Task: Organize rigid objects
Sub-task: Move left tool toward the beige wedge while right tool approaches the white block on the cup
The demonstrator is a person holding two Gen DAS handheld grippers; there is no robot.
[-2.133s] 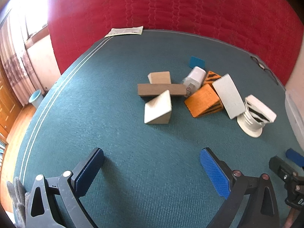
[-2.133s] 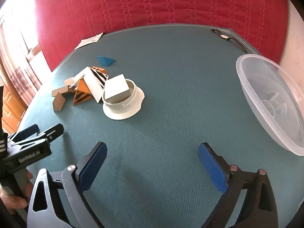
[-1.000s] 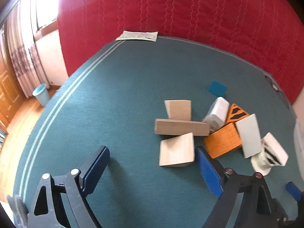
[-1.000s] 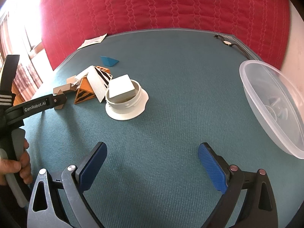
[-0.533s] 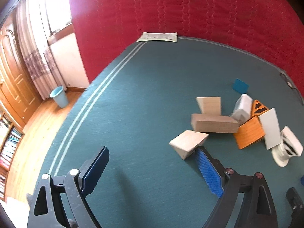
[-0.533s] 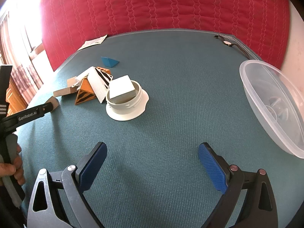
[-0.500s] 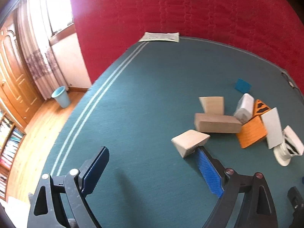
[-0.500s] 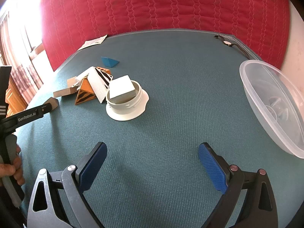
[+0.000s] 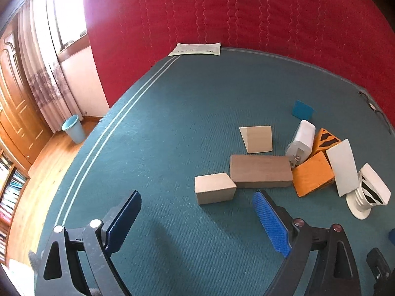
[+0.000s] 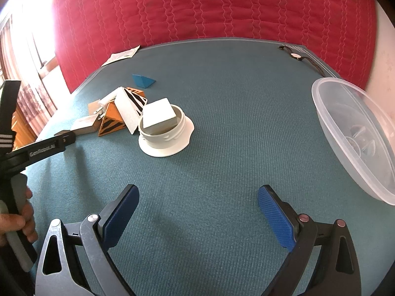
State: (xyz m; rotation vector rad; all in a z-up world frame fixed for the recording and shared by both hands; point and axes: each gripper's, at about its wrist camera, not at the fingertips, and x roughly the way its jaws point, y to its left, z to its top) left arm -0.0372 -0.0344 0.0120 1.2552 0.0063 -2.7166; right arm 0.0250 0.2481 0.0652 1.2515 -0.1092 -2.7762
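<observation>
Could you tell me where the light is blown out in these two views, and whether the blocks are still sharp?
Left wrist view: the window at upper left is blown out white; the pale wooden block is sharp, casting a soft shadow. Right wrist view: glare washes the upper left corner; the white ring is sharp. Fisheye bends the table edge in both views.

This looks like a room in a home. A wide counter [image 9: 172,128] covered in teal cloth stands against a red quilted wall covering [image 9: 222,12]. To the left, daylight comes through a window with patterned curtains [image 9: 42,83]. Below them lies a wooden plank floor [image 9: 32,172] with a pale blue waste bin [image 9: 73,128], panelled wooden doors [image 9: 12,93] and shelves of books [image 9: 7,197].
</observation>
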